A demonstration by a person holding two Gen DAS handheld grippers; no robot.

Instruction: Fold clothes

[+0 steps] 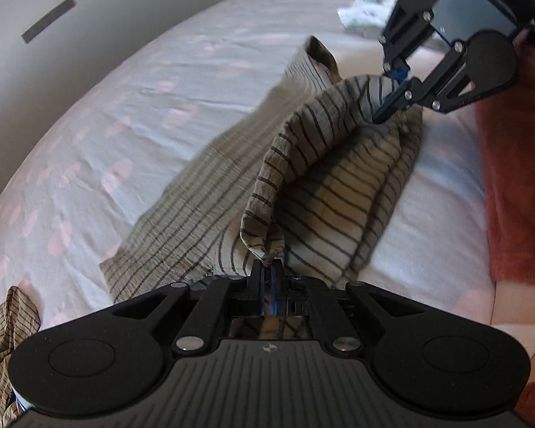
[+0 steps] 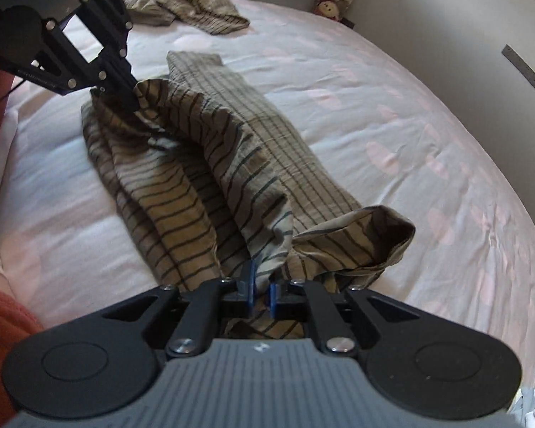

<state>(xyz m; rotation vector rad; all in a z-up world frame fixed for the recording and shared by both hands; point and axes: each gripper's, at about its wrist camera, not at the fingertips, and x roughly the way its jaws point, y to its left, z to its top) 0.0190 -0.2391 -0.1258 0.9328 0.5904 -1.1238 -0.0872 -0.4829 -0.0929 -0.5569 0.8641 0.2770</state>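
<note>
The striped shirt (image 1: 324, 192) stretches between my tongs on the pale sheet (image 1: 107, 135) — left tongs (image 1: 267, 267) clamp one end, right tongs (image 2: 262, 285), slightly parted, pinch the other; grey wall (image 2: 463, 10) beyond.

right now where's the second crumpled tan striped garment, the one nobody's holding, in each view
Left wrist view: the loose crumpled tan striped garment sits at the bottom left edge, beside the gripper's body.
Right wrist view: it lies at the top, left of centre, on the far side of the bed.
Shared landmark: the long striped garment being folded, lying mid-bed in both.
</note>
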